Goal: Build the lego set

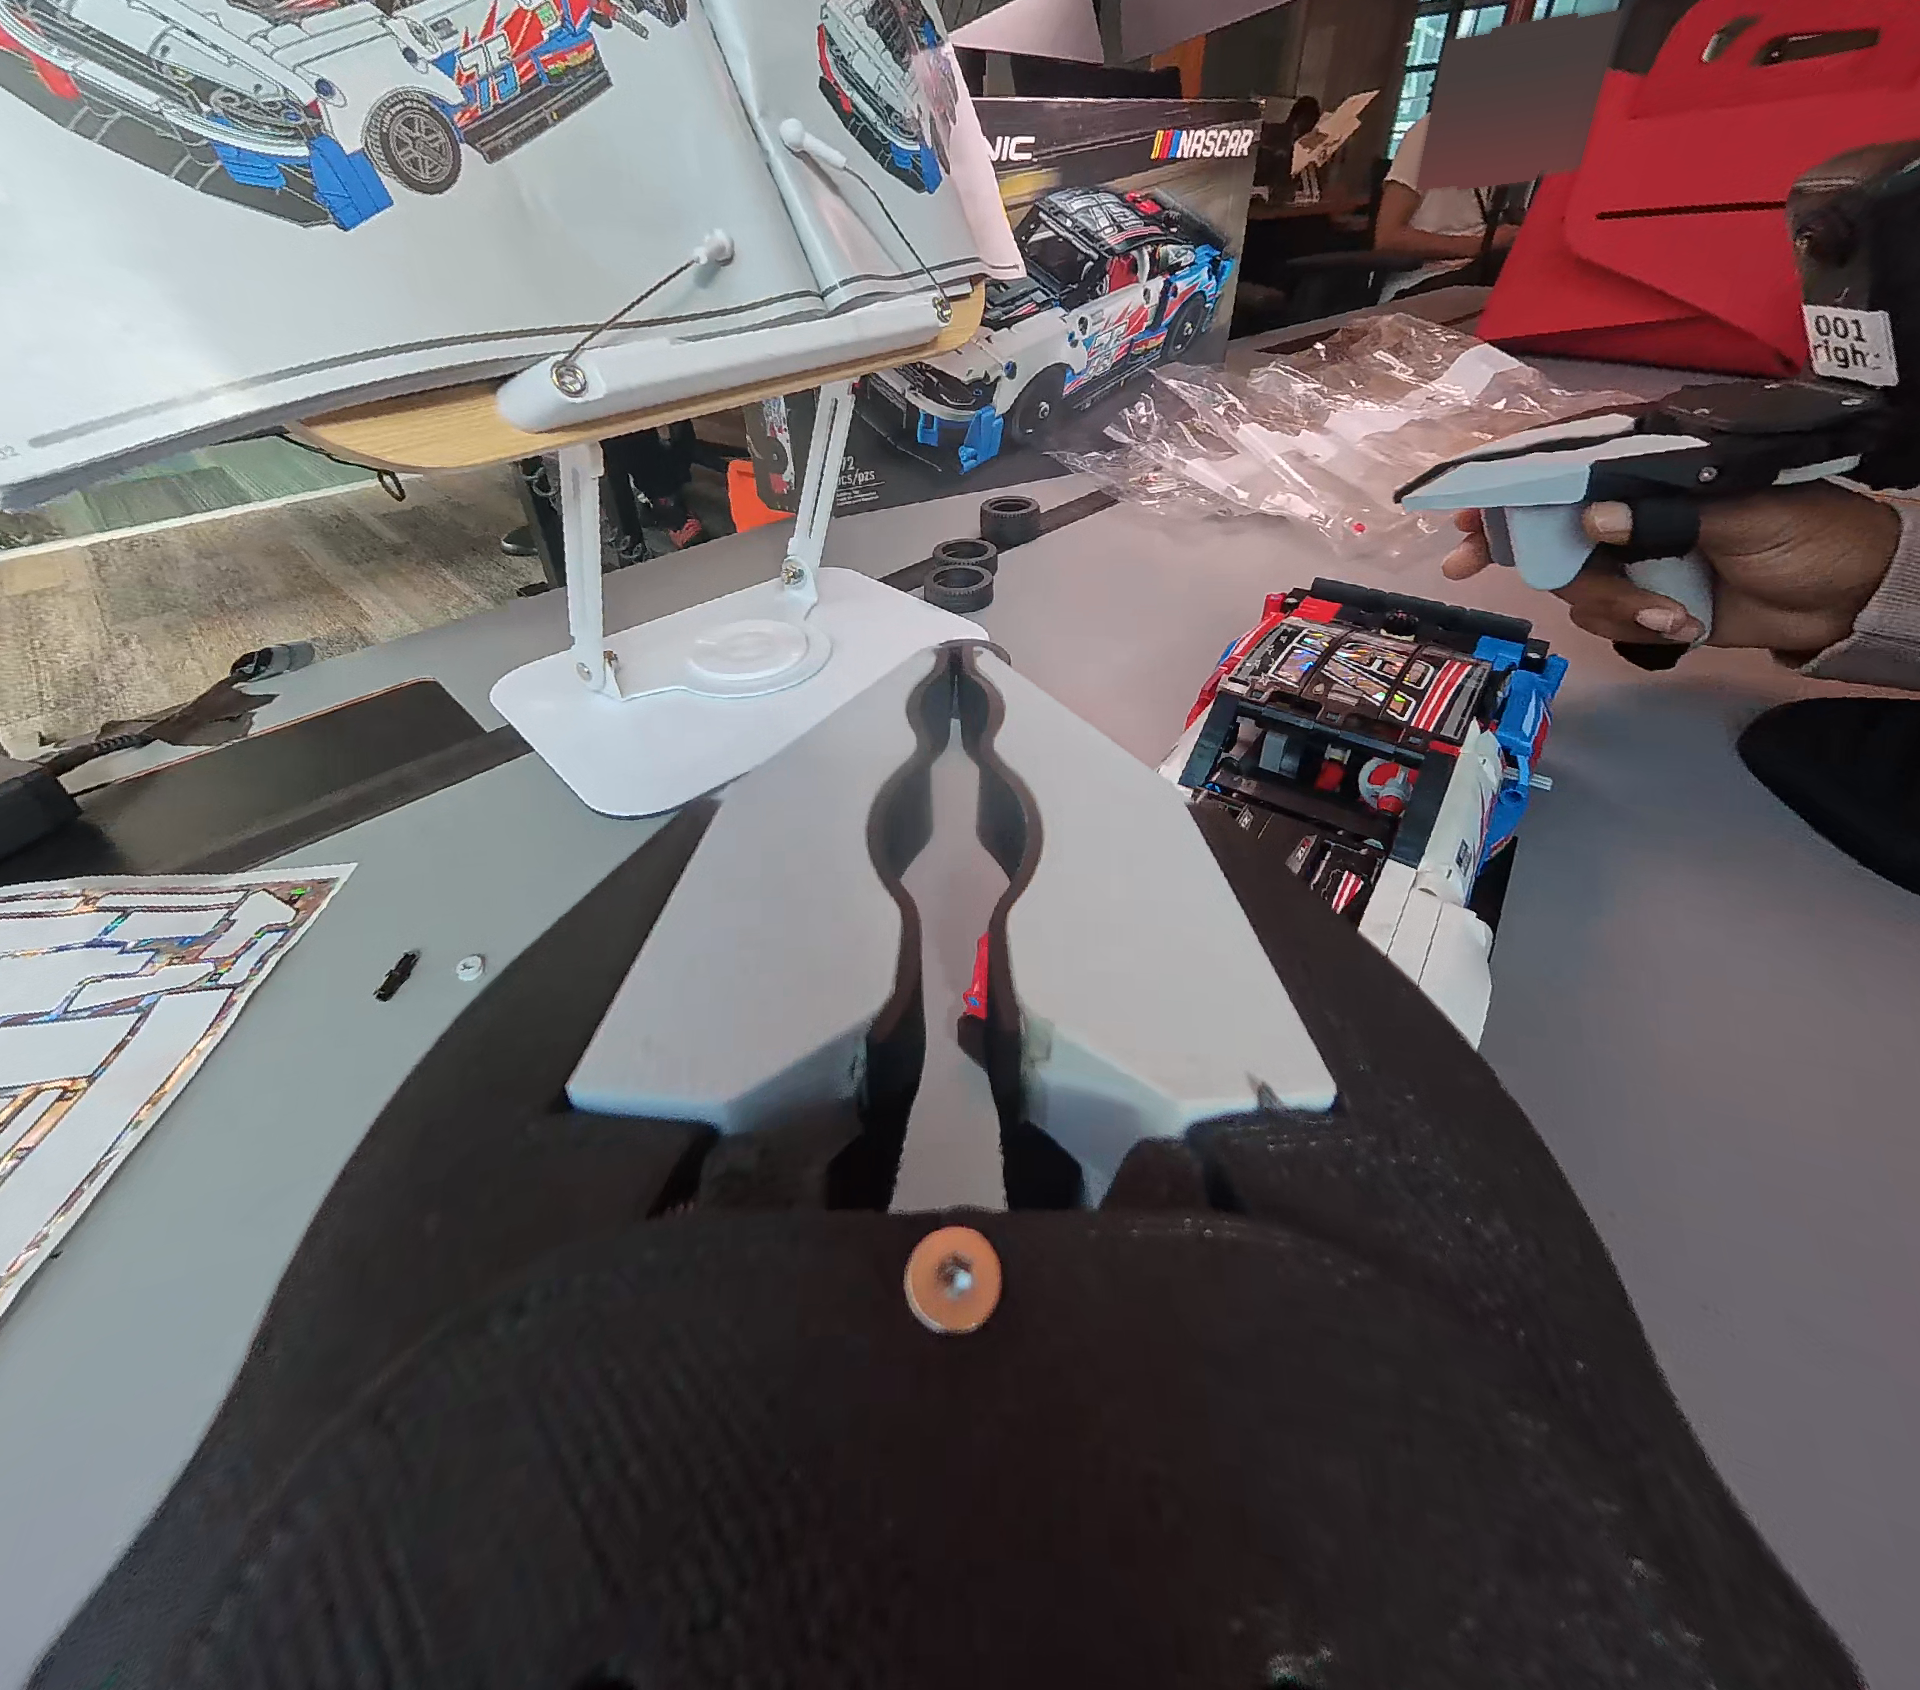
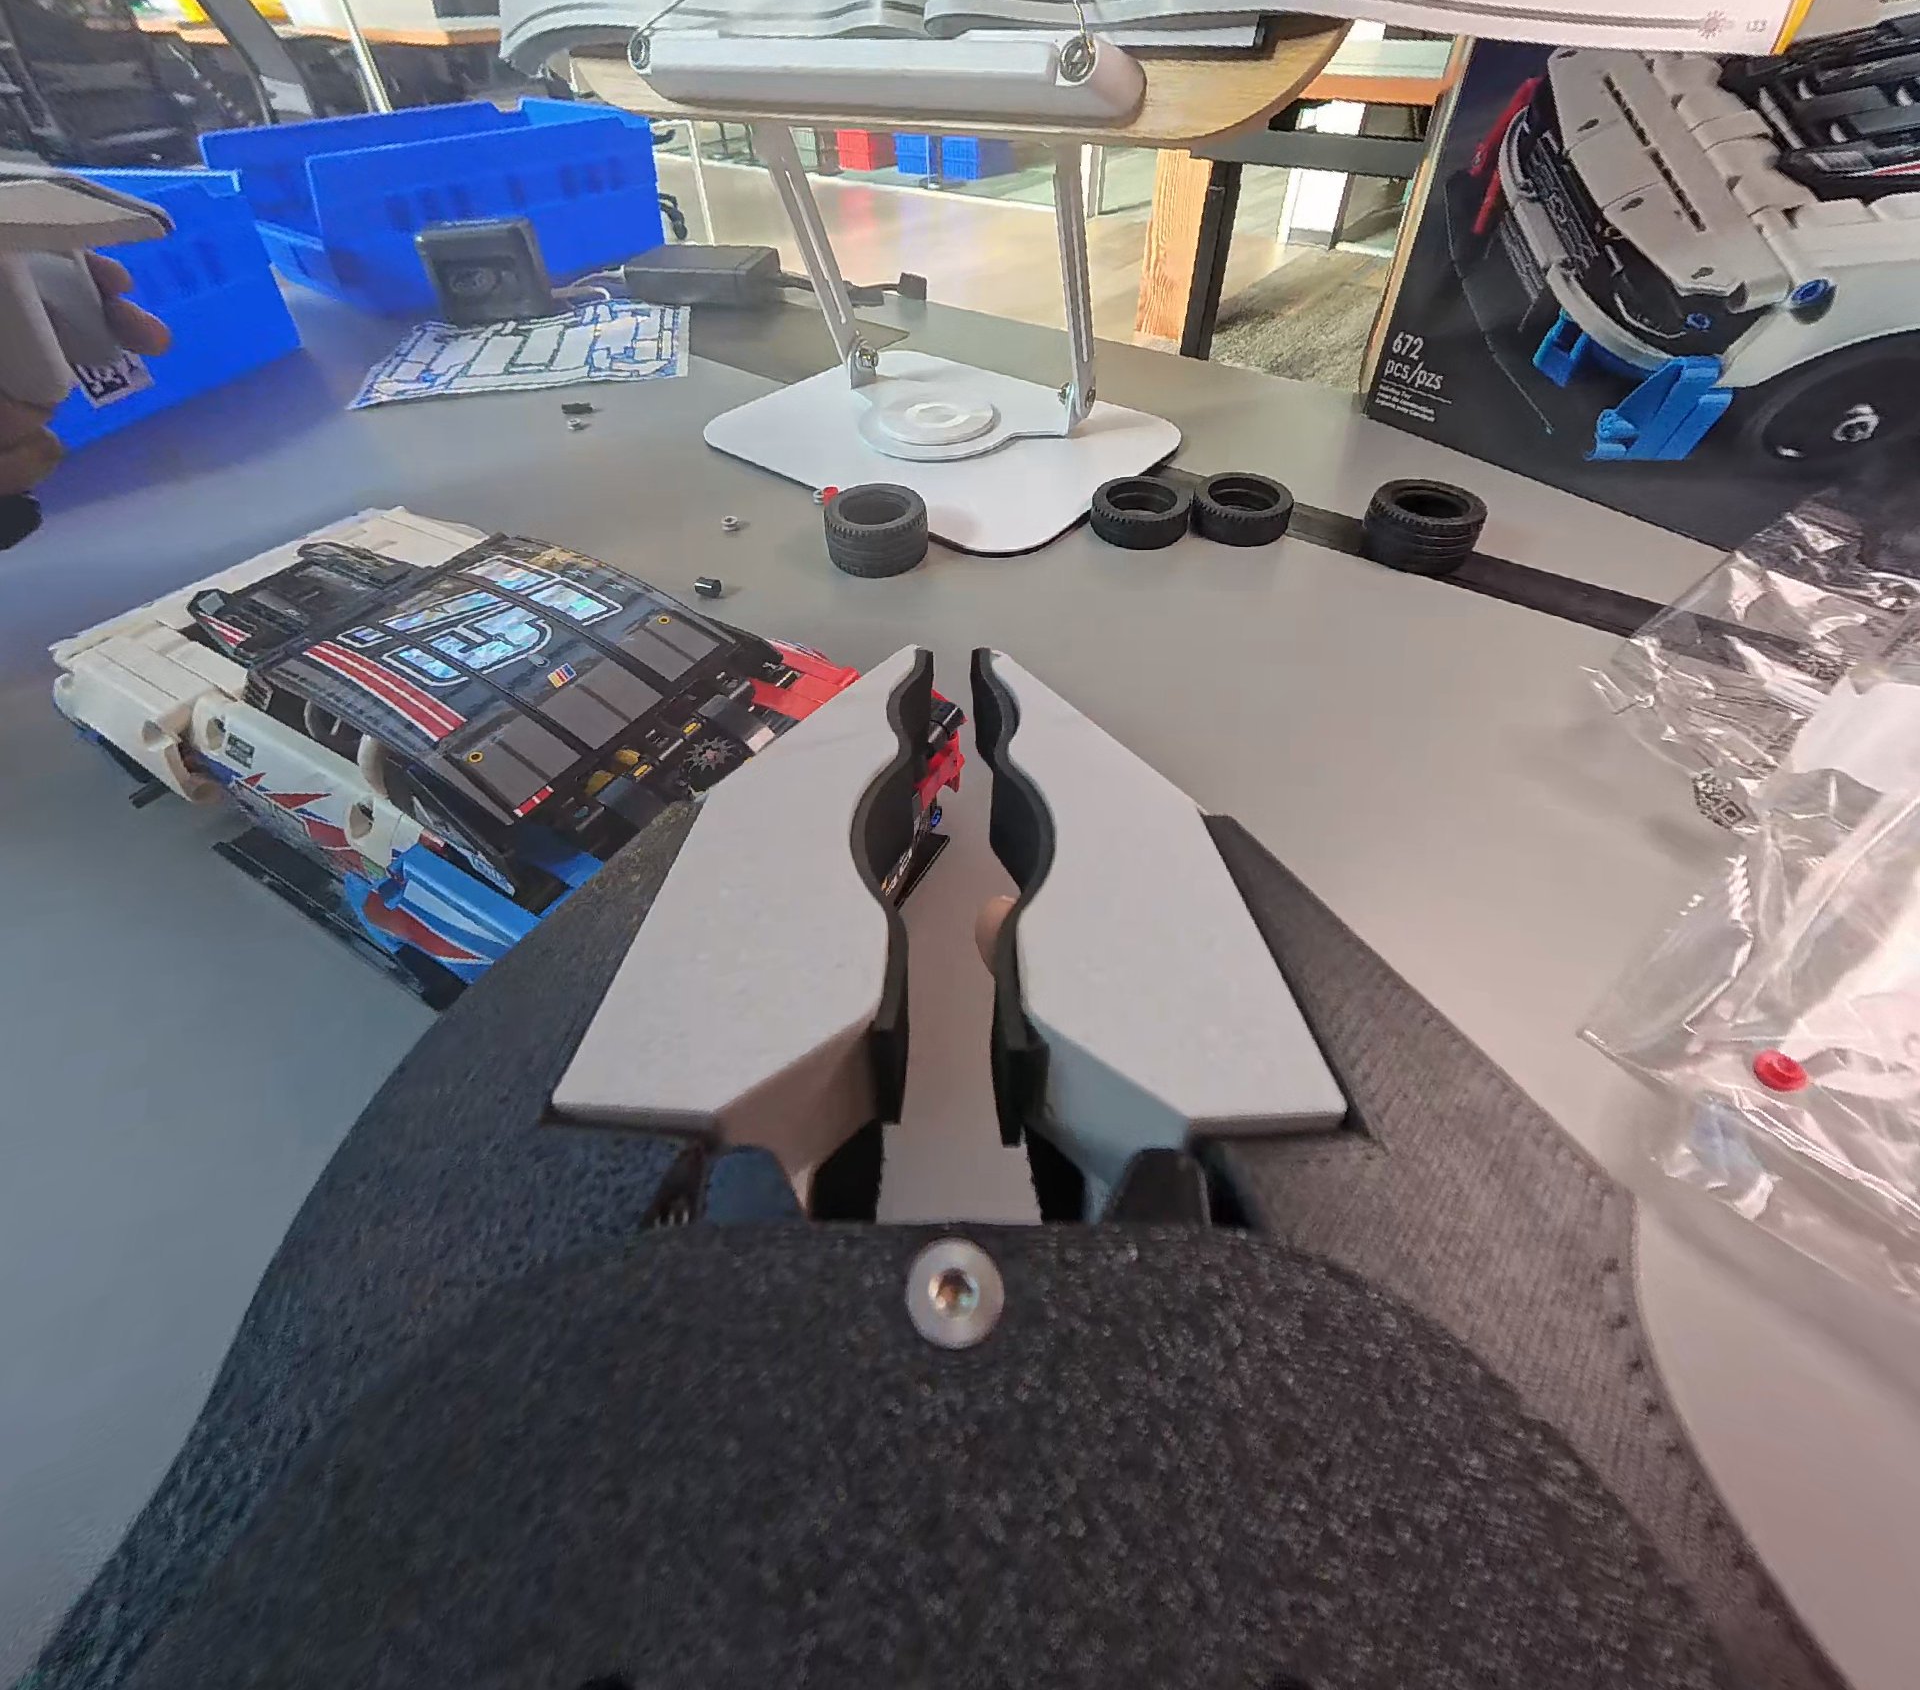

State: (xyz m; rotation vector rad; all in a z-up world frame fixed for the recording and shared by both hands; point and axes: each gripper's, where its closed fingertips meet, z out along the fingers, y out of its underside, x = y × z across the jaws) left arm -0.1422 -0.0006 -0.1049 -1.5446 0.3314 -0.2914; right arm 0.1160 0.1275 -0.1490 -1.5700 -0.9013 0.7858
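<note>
1. Your left gripper [image 1: 951, 672] hangs above the grey table [image 1: 1704, 1121] with its fingertips pressed together; nothing shows between the tips. A small red piece [image 1: 977, 980] shows in the gap farther back, but you cannot tell whether it is held or lies below.
2. Your right gripper [image 2: 951, 664] has its fingers slightly apart with a narrow slit between the tips, and it grips nothing. It hovers just past the rear corner of the toy car [image 2: 457, 726].
3. The toy car lies on the table, to the right of your left gripper and to the left of your right one. Its black roof carries shiny stickers; its wheel arches show no wheels.
4. Four black tyres [image 2: 1138, 512] sit near the white base of the book stand [image 2: 940, 435]: one touching its front edge, three to its right along a dark strip.
5. The stand holds the open instruction booklet [image 1: 395, 82] above the table.
6. The set's box [image 1: 1101, 269] stands behind the tyres.
7. Crumpled clear plastic bags [image 2: 1787, 965] lie on the right, one holding a small red piece [image 2: 1779, 1069].
8. A used sticker sheet [image 2: 540, 357] lies on the left, with blue bins [image 2: 436, 196] behind it.
9. A few tiny loose parts [image 2: 709, 587] lie between the car and the stand.
</note>
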